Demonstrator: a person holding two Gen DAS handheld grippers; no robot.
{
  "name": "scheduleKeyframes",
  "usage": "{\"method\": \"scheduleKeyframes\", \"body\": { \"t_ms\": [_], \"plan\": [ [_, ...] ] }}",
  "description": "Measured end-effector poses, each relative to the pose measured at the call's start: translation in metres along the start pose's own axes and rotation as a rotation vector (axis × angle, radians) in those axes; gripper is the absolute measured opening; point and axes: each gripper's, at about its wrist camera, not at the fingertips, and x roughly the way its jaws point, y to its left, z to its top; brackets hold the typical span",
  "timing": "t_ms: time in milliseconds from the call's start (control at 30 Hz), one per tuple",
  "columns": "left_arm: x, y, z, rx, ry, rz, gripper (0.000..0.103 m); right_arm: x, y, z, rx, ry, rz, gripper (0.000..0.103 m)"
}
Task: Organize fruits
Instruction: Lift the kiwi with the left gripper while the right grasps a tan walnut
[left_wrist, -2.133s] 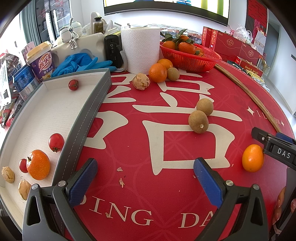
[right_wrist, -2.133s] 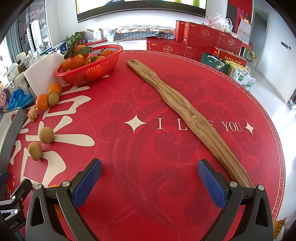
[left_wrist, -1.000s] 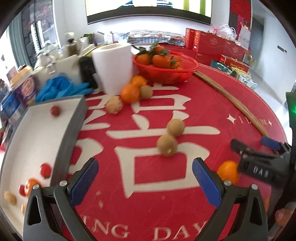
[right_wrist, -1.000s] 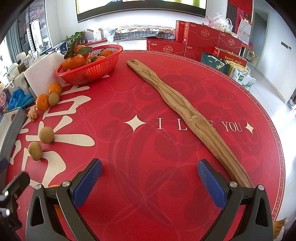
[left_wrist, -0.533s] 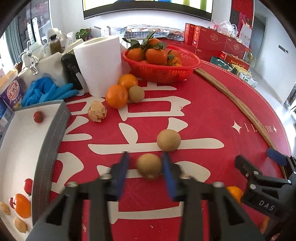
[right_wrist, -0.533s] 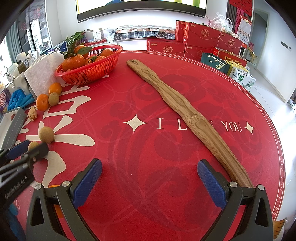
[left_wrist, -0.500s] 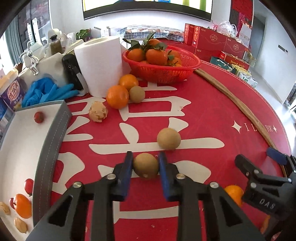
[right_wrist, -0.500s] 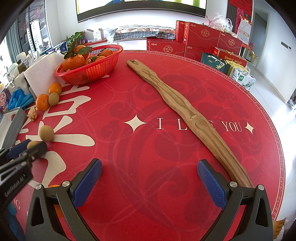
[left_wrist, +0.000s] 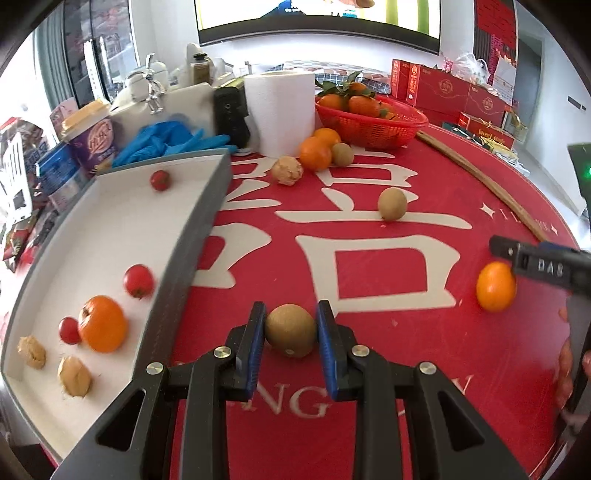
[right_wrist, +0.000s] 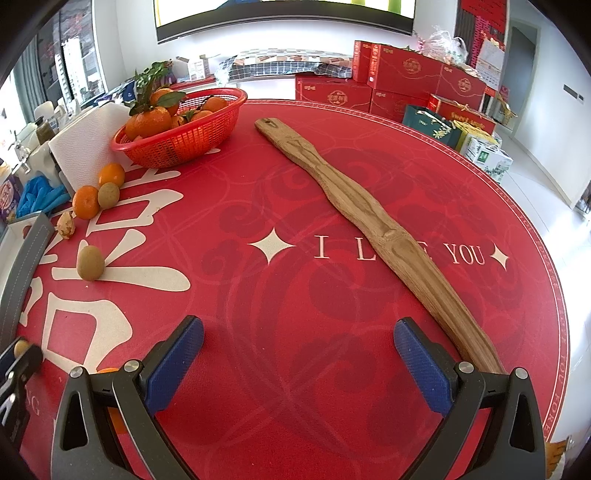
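My left gripper (left_wrist: 290, 325) is shut on a brown kiwi (left_wrist: 290, 334), its blue pads pressing both sides of the fruit just above the red tablecloth. To the left lies a white tray with a grey rim (left_wrist: 192, 229); it holds an orange (left_wrist: 102, 324), small tomatoes (left_wrist: 138, 281) and walnuts (left_wrist: 74, 376). A second kiwi (left_wrist: 392, 203) rests farther out on the cloth. My right gripper (right_wrist: 295, 341) stands open over bare cloth with nothing between its fingers. An orange (left_wrist: 495, 291) sits by the right gripper's tip in the left wrist view.
A red basket (right_wrist: 181, 138) of tangerines stands at the back, with two oranges (left_wrist: 314, 153), a kiwi (left_wrist: 342, 153) and a walnut (left_wrist: 287, 170) in front of it. A paper towel roll (left_wrist: 279, 112), blue gloves (left_wrist: 166, 138) and a long wooden board (right_wrist: 373, 229) are also on the table.
The left gripper went from wide open to shut on the nearer kiwi, then carried it back toward the tray side. The right gripper stayed still.
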Motion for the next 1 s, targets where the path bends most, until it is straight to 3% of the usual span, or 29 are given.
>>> {"method": "scheduleKeyframes", "body": {
  "t_ms": [100,233,367,500,633,733,833,900,1000],
  "plan": [
    [0.000,0.004,-0.001,-0.021,0.003,-0.022,0.030,0.001,0.005,0.007,-0.024,0.038,0.051,0.103],
    [0.000,0.003,0.000,-0.017,0.003,-0.017,0.030,-0.015,0.022,0.028,-0.007,0.039,0.257,0.103],
    [-0.001,0.005,-0.002,-0.025,0.003,-0.024,0.030,-0.024,0.064,0.059,-0.067,0.031,0.368,0.103],
    [-0.002,0.004,-0.002,-0.024,0.003,-0.023,0.030,-0.004,0.113,0.081,-0.084,0.098,0.449,0.103],
    [-0.001,0.004,-0.002,-0.025,0.003,-0.023,0.030,0.017,0.156,0.082,-0.151,0.152,0.445,0.103],
    [-0.001,0.005,-0.002,-0.026,0.003,-0.025,0.030,0.032,0.180,0.076,-0.184,0.213,0.448,0.092],
    [-0.001,0.005,-0.002,-0.026,0.003,-0.024,0.030,0.036,0.195,0.080,-0.214,0.202,0.428,0.092],
    [-0.001,0.004,-0.002,-0.026,0.003,-0.024,0.030,0.039,0.203,0.082,-0.215,0.198,0.420,0.085],
    [-0.001,0.004,-0.002,-0.025,0.003,-0.024,0.030,0.038,0.216,0.082,-0.268,0.162,0.358,0.041]
  ]
}}
